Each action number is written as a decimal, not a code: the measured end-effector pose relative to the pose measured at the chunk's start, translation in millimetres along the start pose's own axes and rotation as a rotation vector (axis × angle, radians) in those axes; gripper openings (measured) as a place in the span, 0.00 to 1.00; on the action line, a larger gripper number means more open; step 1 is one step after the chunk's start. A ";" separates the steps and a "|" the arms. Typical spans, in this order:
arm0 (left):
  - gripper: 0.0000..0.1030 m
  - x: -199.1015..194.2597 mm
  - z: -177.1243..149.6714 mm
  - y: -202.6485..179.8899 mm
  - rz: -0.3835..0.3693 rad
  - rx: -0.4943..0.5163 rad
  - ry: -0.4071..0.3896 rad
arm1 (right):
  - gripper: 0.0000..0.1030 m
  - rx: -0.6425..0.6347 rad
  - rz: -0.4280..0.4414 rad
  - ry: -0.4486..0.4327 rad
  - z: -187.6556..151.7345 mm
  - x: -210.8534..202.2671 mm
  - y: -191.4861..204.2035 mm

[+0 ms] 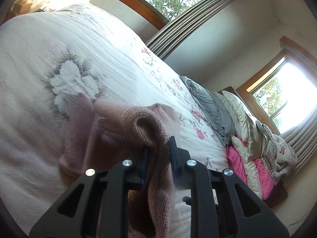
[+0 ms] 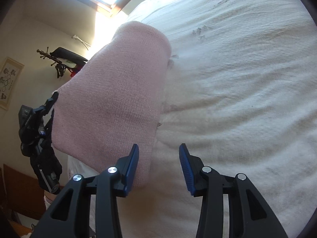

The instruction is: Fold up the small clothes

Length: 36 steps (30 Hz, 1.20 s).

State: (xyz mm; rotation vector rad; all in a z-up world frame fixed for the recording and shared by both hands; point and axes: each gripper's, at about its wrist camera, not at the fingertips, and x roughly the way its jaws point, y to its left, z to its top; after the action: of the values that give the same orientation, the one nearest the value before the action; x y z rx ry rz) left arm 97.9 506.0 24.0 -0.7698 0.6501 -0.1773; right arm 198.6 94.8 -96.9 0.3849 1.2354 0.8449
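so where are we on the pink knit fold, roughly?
Partway, at best. Done: the pink knit garment is on the bed, and one section looks doubled over in the left wrist view. In hand: the left gripper is shut on a bunched edge; the right gripper is open beside the garment, holding nothing. Left: lay that edge flat and finish folding; no neat stack visible.
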 end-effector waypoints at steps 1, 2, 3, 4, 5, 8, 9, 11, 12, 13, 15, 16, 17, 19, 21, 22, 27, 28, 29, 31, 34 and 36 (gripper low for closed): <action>0.17 -3.4 1.7 10.1 0.008 -0.011 0.002 | 0.42 -0.008 0.015 0.007 -0.3 3.6 5.6; 0.17 -3.8 2.5 22.0 0.009 -0.026 0.017 | 0.42 -0.016 0.032 0.015 -0.7 7.2 10.5; 0.17 -3.3 1.6 36.0 0.008 -0.047 0.037 | 0.42 -0.021 0.050 0.023 -1.6 12.7 19.8; 0.18 -1.0 -0.1 49.4 -0.001 -0.070 0.058 | 0.43 -0.023 0.067 0.033 -2.6 17.9 24.7; 0.18 3.4 -3.2 59.3 -0.009 -0.089 0.077 | 0.45 -0.024 0.080 0.045 -3.7 23.4 28.5; 0.18 12.3 -12.8 81.2 0.020 -0.106 0.084 | 0.46 -0.021 0.105 0.085 -8.9 40.4 40.5; 0.18 14.6 -15.7 86.9 0.022 -0.107 0.082 | 0.46 -0.023 0.109 0.100 -10.5 45.6 42.8; 0.19 20.2 -20.8 96.1 0.036 -0.108 0.093 | 0.46 -0.028 0.081 0.125 -15.5 55.1 44.9; 0.19 23.6 -23.6 99.4 0.043 -0.108 0.106 | 0.46 -0.028 0.058 0.136 -18.5 60.0 45.4; 0.20 27.2 -26.8 102.8 0.050 -0.109 0.121 | 0.40 -0.029 0.037 0.143 -22.0 63.3 43.7; 0.24 32.2 -32.8 107.2 0.056 -0.108 0.145 | 0.27 -0.029 -0.004 0.139 -27.9 67.4 40.8; 0.26 32.8 -34.8 108.5 0.057 -0.105 0.149 | 0.24 -0.025 -0.011 0.134 -31.3 67.9 39.3; 0.27 32.5 -35.9 109.6 0.057 -0.103 0.150 | 0.23 -0.022 -0.015 0.128 -34.8 67.7 38.0; 0.29 31.6 -36.3 111.2 0.051 -0.108 0.159 | 0.22 -0.031 -0.038 0.124 -41.2 66.8 38.7; 0.30 30.4 -36.5 110.3 0.050 -0.114 0.170 | 0.22 -0.042 -0.057 0.125 -44.1 65.8 40.3; 0.30 29.2 -36.2 109.8 0.052 -0.116 0.180 | 0.22 -0.041 -0.059 0.128 -43.3 65.1 40.1; 0.42 4.6 -32.4 106.7 0.080 -0.081 0.182 | 0.31 -0.064 -0.052 0.138 -36.1 54.4 44.0; 0.43 -1.4 -30.7 105.8 0.080 -0.074 0.178 | 0.34 -0.074 -0.053 0.132 -36.1 49.5 44.2; 0.44 -6.3 -28.1 105.6 0.085 -0.070 0.174 | 0.36 -0.085 -0.055 0.119 -35.9 44.4 45.8; 0.44 -13.2 -19.8 104.0 0.092 -0.063 0.160 | 0.41 -0.103 -0.060 0.091 -35.2 35.2 48.7; 0.45 -15.3 1.0 99.8 0.106 -0.057 0.120 | 0.41 -0.100 -0.057 0.071 -34.5 29.0 49.0; 0.49 -8.3 17.0 96.1 0.103 -0.067 0.101 | 0.42 -0.096 -0.056 0.069 -33.8 28.6 48.9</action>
State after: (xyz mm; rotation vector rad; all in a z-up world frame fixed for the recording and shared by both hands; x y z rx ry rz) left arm 93.8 587.8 -29.7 -0.7929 0.7935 -0.1010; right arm 152.3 141.6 -93.6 0.2439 1.2588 0.8722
